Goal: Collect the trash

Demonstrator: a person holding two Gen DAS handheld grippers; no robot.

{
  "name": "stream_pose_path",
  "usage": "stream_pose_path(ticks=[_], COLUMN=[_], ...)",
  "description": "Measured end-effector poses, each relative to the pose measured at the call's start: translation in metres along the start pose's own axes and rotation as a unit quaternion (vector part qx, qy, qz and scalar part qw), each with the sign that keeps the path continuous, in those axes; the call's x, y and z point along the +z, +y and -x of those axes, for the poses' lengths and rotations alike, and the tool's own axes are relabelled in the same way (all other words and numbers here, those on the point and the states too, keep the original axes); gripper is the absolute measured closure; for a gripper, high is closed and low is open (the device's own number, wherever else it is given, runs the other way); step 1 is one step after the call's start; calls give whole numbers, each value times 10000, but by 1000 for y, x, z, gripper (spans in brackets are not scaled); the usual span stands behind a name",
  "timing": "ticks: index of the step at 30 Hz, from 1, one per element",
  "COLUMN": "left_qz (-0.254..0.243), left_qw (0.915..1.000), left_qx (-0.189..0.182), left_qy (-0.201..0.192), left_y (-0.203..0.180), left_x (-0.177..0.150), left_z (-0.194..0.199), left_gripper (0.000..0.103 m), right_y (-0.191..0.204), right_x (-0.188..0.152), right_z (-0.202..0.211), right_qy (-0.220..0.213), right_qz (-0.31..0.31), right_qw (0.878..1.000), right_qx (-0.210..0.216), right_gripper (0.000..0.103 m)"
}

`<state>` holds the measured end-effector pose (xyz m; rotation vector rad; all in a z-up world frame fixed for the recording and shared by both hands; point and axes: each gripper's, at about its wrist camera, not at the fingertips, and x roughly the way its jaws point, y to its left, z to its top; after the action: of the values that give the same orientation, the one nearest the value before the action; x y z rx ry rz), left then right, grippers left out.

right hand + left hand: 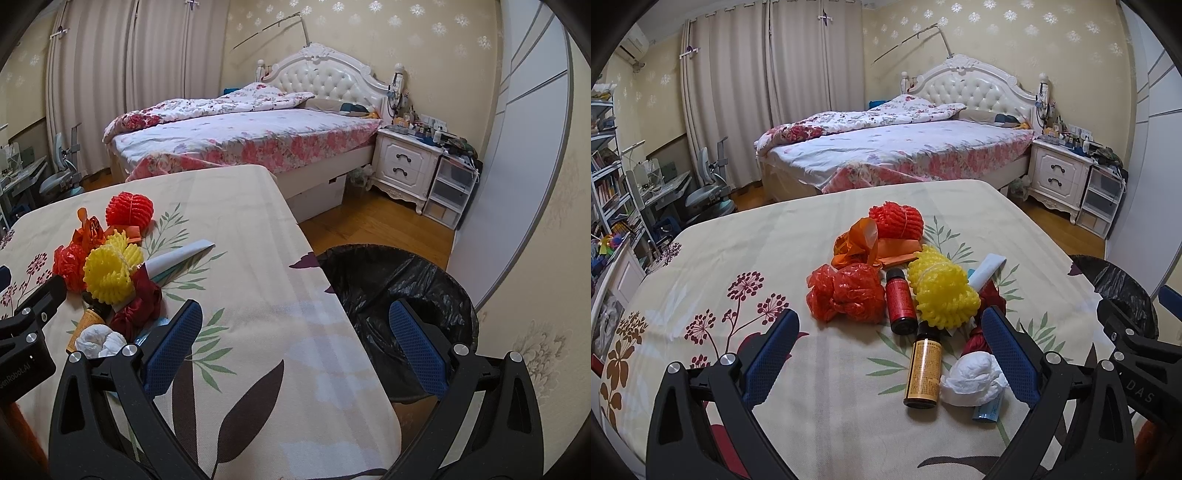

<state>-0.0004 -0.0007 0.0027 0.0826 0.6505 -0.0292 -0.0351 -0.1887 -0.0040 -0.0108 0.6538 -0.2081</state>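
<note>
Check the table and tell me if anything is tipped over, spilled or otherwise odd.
Two small bottles lie on their sides in the trash pile: the red-labelled dark bottle and the amber bottle with the yellow label. No spill shows around either. The rest is crumpled litter heaped on the floral tablecloth, and the black-lined bin stands upright beside the table.

both grippers spread wide and empty: left gripper (890, 334) held level, right gripper (295, 326) just beside it.

Soft indoor light, heavy fisheye vignetting
</note>
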Motion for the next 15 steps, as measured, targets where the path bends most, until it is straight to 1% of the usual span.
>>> stream_pose_path(ticks=[7,8,10,15], left_qz=[0,0,6,13], left_qw=[10000,10000,10000,10000], left_qx=[-2,0,-3,-16], left_qy=[3,6,11,48], left_y=[0,0,0,0], left_x=[-1,-1,-1,-6], left_z=[-1,-1,-1,-4], left_gripper=[6,6,6,6], right_y=[2,0,0,0], right_x=[-4,0,-5,-2], right_z=[0,0,-2,-2], right_qy=[-1,15,19,26], right_qz=[8,3,6,-2], right_qw=[10000,10000,10000,10000], right_qx=[-12,-4,-1,-4], right_gripper=[4,4,4,4])
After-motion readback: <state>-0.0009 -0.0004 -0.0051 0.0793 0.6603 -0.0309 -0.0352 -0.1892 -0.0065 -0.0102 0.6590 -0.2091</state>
